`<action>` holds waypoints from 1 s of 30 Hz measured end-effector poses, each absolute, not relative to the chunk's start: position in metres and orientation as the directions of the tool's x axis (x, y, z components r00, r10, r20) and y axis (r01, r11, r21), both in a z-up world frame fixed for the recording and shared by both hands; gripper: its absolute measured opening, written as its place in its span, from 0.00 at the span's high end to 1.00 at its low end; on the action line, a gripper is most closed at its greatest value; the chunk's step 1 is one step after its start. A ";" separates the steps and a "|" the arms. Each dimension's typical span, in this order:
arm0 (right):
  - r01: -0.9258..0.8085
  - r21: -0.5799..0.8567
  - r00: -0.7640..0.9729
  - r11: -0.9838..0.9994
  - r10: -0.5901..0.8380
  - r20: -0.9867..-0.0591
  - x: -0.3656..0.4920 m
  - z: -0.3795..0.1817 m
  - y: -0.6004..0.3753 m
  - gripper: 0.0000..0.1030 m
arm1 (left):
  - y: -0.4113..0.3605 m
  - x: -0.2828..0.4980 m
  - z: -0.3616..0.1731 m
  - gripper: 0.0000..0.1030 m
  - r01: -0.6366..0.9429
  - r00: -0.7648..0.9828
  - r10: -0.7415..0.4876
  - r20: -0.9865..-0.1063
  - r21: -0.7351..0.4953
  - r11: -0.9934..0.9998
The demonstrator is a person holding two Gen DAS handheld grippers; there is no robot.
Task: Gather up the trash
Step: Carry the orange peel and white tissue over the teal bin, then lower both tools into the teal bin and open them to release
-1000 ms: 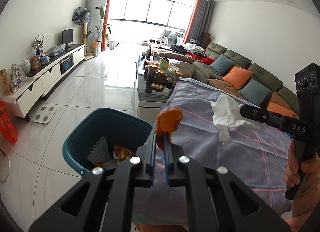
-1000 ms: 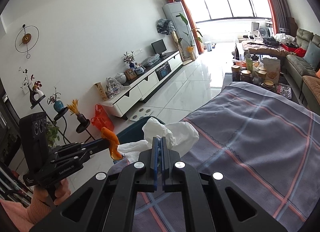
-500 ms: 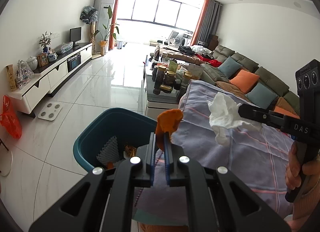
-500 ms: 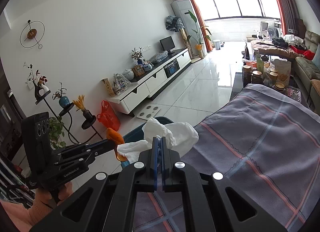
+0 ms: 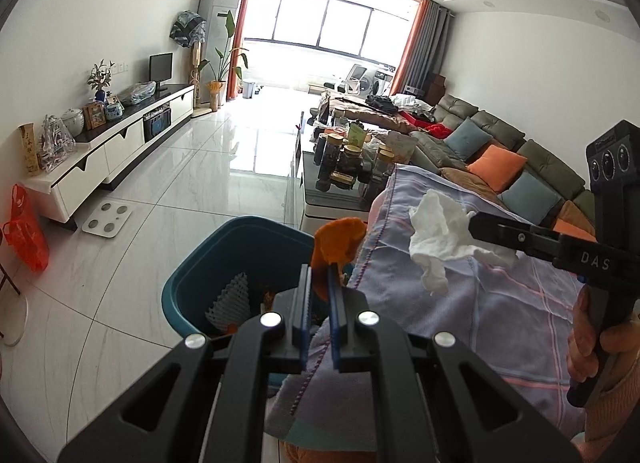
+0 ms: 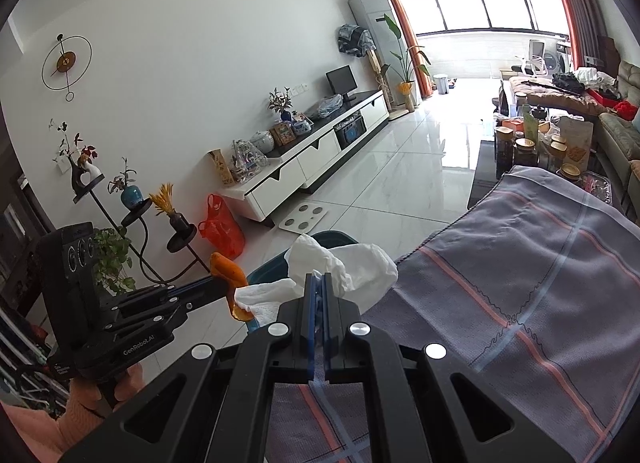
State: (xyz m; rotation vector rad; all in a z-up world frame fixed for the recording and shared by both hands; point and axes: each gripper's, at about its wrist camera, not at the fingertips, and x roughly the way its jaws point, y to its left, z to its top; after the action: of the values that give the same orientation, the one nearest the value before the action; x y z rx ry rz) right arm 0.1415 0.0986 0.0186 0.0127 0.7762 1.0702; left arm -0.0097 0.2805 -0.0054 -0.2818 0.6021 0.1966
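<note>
Orange peel (image 5: 338,239) is clamped in left gripper (image 5: 319,275), tissue (image 6: 340,267) in right gripper (image 6: 318,283) (both held beside the cloth's (image 5: 500,303) edge, near teal bin (image 5: 192,283)).

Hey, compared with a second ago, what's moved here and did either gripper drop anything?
Nothing was let go. The left hand-held gripper has carried the orange peel a little further toward the teal bin, now at its rim, and the right hand-held gripper has followed with the white tissue. Both remain clamped shut on their loads. The bin and the plaid cloth stayed put.
</note>
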 end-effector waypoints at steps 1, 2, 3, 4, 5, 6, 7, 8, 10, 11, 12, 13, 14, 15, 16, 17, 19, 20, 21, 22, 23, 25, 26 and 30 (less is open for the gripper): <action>-0.781 0.367 0.244 0.505 0.788 -0.565 0.142 0.018 0.100 0.97 | 0.281 -0.010 -0.006 0.91 -0.265 0.807 0.101 -0.582 -0.203 0.943; -0.781 0.367 0.244 0.505 0.788 -0.566 0.141 0.018 0.101 0.97 | 0.282 -0.010 -0.006 0.91 -0.267 0.807 0.102 -0.582 -0.204 0.942; -0.781 0.367 0.243 0.505 0.787 -0.567 0.141 0.018 0.102 0.97 | 0.281 -0.009 -0.006 0.91 -0.268 0.807 0.104 -0.582 -0.204 0.942; -0.781 0.369 0.240 0.504 0.788 -0.567 0.142 0.018 0.103 0.97 | 0.281 -0.009 -0.006 0.91 -0.270 0.807 0.105 -0.582 -0.204 0.941; -0.782 0.370 0.238 0.502 0.789 -0.567 0.142 0.018 0.103 0.97 | 0.282 -0.009 -0.006 0.91 -0.271 0.807 0.106 -0.582 -0.204 0.941; -0.783 0.370 0.237 0.501 0.789 -0.567 0.142 0.018 0.104 0.97 | 0.283 -0.010 -0.006 0.91 -0.272 0.807 0.107 -0.581 -0.205 0.940; -0.783 0.370 0.236 0.500 0.789 -0.568 0.143 0.018 0.105 0.97 | 0.283 -0.010 -0.006 0.91 -0.273 0.806 0.107 -0.582 -0.205 0.940; -0.783 0.370 0.234 0.499 0.789 -0.568 0.144 0.017 0.106 0.97 | 0.284 -0.010 -0.006 0.91 -0.274 0.806 0.108 -0.582 -0.205 0.940; -0.783 0.373 0.231 0.498 0.789 -0.569 0.145 0.017 0.108 0.97 | 0.286 -0.010 -0.006 0.91 -0.276 0.806 0.110 -0.582 -0.205 0.939; -0.783 0.376 0.228 0.496 0.791 -0.568 0.145 0.017 0.108 0.97 | 0.286 -0.010 -0.006 0.91 -0.278 0.805 0.111 -0.583 -0.206 0.938; -0.783 0.377 0.227 0.495 0.791 -0.568 0.145 0.017 0.110 0.97 | 0.287 -0.010 -0.007 0.91 -0.279 0.805 0.112 -0.583 -0.206 0.938; -0.782 0.378 0.225 0.495 0.791 -0.569 0.146 0.016 0.111 0.97 | 0.287 -0.010 -0.007 0.91 -0.281 0.804 0.113 -0.583 -0.206 0.937; -0.782 0.380 0.222 0.493 0.791 -0.570 0.146 0.015 0.113 0.97 | 0.286 -0.010 -0.007 0.91 -0.282 0.804 0.114 -0.583 -0.206 0.937; -0.783 0.382 0.219 0.491 0.792 -0.570 0.147 0.015 0.113 0.97 | 0.287 -0.010 -0.007 0.91 -0.284 0.804 0.115 -0.584 -0.206 0.937; -0.782 0.384 0.217 0.491 0.792 -0.570 0.147 0.015 0.115 0.97 | 0.287 -0.010 -0.008 0.91 -0.285 0.803 0.115 -0.584 -0.207 0.936; -0.782 0.386 0.214 0.489 0.793 -0.570 0.147 0.014 0.115 0.97 | 0.287 -0.010 -0.008 0.91 -0.286 0.803 0.116 -0.585 -0.207 0.936; -0.783 0.388 0.209 0.486 0.794 -0.571 0.148 0.014 0.118 0.97 | 0.288 -0.010 -0.008 0.91 -0.288 0.802 0.117 -0.586 -0.208 0.935; -0.784 0.388 0.207 0.485 0.794 -0.572 0.148 0.014 0.119 0.97 | 0.288 -0.010 -0.008 0.91 -0.289 0.801 0.118 -0.586 -0.207 0.935; -0.784 0.389 0.205 0.483 0.794 -0.573 0.149 0.013 0.120 0.97 | 0.288 -0.009 -0.008 0.91 -0.290 0.801 0.119 -0.586 -0.207 0.934; -0.785 0.388 0.204 0.482 0.794 -0.573 0.149 0.013 0.121 0.97 | 0.288 -0.010 -0.008 0.91 -0.289 0.802 0.118 -0.586 -0.207 0.935; -0.786 0.388 0.204 0.482 0.794 -0.573 0.149 0.014 0.122 0.97 | 0.289 -0.010 -0.008 0.91 -0.290 0.802 0.118 -0.586 -0.208 0.934; -0.786 0.389 0.202 0.481 0.794 -0.573 0.149 0.014 0.123 0.97 | 0.289 -0.010 -0.008 0.91 -0.290 0.801 0.118 -0.587 -0.208 0.934; -0.786 0.389 0.202 0.480 0.794 -0.573 0.149 0.014 0.124 0.97 | 0.289 -0.010 -0.008 0.91 -0.290 0.801 0.118 -0.587 -0.207 0.934; -0.787 0.389 0.198 0.479 0.793 -0.576 0.149 0.014 0.127 0.97 | 0.289 -0.010 -0.008 0.91 -0.292 0.801 0.120 -0.587 -0.207 0.934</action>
State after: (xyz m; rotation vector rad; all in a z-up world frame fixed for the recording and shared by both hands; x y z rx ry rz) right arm 0.1495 0.1267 0.0136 0.0089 0.8122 1.1053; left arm -0.0098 0.2893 -0.0079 -0.2966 0.6043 0.2242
